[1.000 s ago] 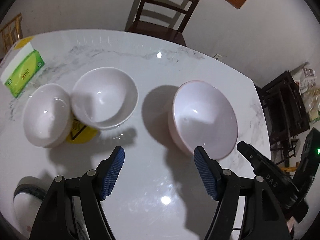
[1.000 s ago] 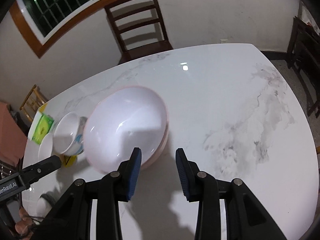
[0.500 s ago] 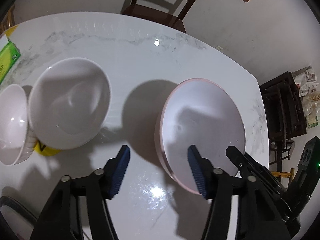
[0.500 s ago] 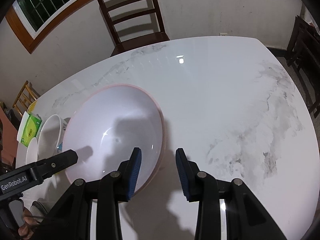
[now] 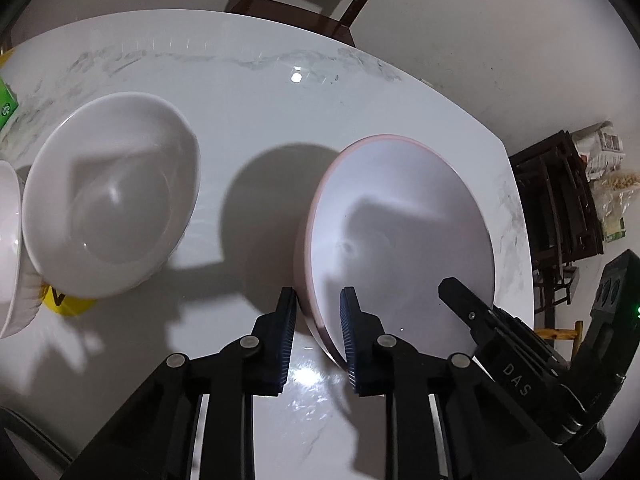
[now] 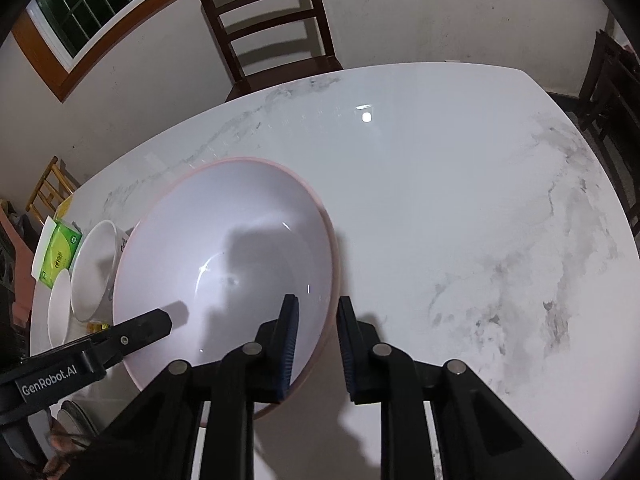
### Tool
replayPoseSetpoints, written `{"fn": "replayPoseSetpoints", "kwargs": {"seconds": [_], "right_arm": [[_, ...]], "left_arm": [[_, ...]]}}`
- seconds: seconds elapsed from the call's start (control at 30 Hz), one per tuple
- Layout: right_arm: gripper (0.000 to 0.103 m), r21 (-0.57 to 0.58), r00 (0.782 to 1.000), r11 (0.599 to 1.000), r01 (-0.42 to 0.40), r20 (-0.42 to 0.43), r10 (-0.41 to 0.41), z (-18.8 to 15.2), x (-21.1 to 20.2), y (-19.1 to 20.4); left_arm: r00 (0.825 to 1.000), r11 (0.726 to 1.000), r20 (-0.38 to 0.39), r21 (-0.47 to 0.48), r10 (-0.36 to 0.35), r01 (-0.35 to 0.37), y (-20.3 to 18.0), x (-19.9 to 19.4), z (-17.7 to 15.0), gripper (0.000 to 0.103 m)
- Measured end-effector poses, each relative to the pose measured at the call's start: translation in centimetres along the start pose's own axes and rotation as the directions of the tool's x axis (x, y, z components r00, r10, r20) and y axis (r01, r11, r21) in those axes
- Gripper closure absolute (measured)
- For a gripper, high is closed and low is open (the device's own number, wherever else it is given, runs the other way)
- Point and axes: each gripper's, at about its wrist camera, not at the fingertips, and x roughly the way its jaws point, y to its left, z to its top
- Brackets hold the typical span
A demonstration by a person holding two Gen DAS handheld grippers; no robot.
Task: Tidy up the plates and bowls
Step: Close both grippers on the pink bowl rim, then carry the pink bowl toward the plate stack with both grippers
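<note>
A large pink-rimmed bowl [image 5: 400, 232] stands on the white marble table [image 5: 260, 112]; it also shows in the right wrist view [image 6: 224, 264]. My left gripper [image 5: 318, 324] straddles its near left rim, one finger inside and one outside, jaws narrowed around the wall. My right gripper [image 6: 314, 332] straddles its near right rim the same way. A white bowl [image 5: 112, 196] sits to the left, partly over a yellow object [image 5: 68, 304]. Another white bowl [image 5: 8, 248] is at the far left edge.
A green tissue box [image 6: 60, 256] lies at the table's far left. A dark wooden chair [image 6: 272, 28] stands behind the table. Dark furniture [image 5: 560, 208] stands off the table's right side. The table's right half [image 6: 480, 200] is bare marble.
Both grippers moved forward and down onto the pink-rimmed bowl's rim. The left gripper's jaws narrowed from wide open to a small gap around the rim.
</note>
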Motion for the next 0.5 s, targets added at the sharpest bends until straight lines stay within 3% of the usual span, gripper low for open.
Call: {"fn": "replayPoseSetpoints", "kwargs": {"seconds": [0.5], "right_arm": [[0.083,-0.013,1.000,1.000,0.002,-0.002,-0.002,-4.6,-3.4,1.3]], "left_arm": [[1.000,1.000,-0.018,0.025,0.013,-0.013,0.7,-2.0,-3.9,0.084]]}}
